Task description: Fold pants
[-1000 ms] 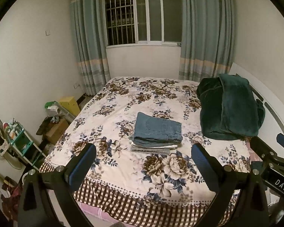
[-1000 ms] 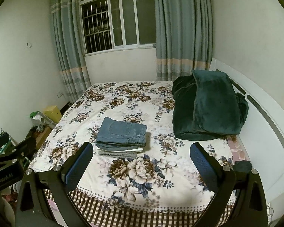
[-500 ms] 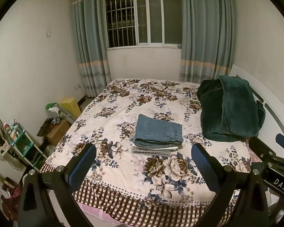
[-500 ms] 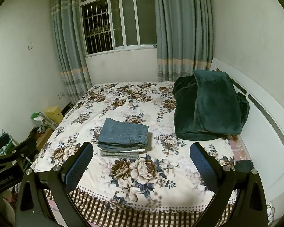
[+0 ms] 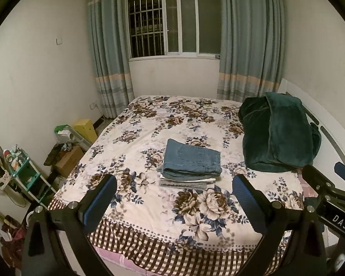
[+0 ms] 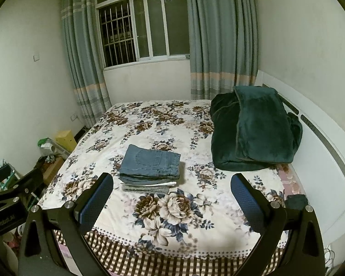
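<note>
Folded blue jeans (image 5: 192,158) lie on top of a small stack of folded white and grey garments in the middle of the floral bed (image 5: 149,124); they also show in the right wrist view (image 6: 150,163). My left gripper (image 5: 174,197) is open and empty, held back over the bed's near edge, well short of the stack. My right gripper (image 6: 172,197) is open and empty too, at a similar distance. Part of the right gripper shows at the right edge of the left wrist view (image 5: 333,197).
A dark green blanket (image 5: 278,135) is heaped at the right of the bed by the white headboard (image 6: 322,142). Boxes and a yellow bin (image 5: 85,130) stand on the floor at the left, with a green shelf (image 5: 23,172). Curtains and a barred window are behind.
Both grippers have drawn back slightly from the bed and lifted a little; the stack looks a bit farther away. The jeans have not moved. Both grippers stay open.
</note>
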Action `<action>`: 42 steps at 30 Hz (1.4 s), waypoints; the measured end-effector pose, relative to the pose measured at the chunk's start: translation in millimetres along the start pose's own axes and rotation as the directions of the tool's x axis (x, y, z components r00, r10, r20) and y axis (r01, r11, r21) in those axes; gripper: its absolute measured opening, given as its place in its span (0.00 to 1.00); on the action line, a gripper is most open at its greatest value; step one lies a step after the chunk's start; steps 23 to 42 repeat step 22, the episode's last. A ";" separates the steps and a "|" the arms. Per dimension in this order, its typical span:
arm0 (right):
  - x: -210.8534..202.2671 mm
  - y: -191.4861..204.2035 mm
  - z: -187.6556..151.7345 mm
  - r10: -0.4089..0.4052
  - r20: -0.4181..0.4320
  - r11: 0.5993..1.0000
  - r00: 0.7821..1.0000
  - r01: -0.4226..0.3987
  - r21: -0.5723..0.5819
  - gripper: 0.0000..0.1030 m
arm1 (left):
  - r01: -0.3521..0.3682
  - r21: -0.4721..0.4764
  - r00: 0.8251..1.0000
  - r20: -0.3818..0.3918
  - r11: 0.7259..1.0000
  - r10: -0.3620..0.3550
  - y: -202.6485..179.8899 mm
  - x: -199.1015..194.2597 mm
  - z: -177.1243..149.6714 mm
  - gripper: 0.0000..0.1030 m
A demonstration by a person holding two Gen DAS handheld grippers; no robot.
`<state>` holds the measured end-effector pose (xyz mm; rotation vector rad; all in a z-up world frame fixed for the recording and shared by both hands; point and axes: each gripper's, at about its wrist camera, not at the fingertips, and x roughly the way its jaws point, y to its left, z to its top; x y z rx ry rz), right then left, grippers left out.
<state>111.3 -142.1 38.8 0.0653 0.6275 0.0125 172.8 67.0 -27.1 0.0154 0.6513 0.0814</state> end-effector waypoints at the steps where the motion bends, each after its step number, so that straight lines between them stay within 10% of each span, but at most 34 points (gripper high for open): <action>1: -0.3 1.9 0.9 -0.001 0.002 1.000 1.000 0.001 0.000 1.00 | -0.002 -0.002 1.000 -0.001 1.000 0.002 0.6 0.1 0.7 1.00; 42: -2.4 11.0 8.9 0.004 0.004 1.000 1.000 -0.004 -0.005 1.00 | -0.012 -0.012 1.000 0.017 1.000 0.012 0.3 -6.1 -0.3 1.00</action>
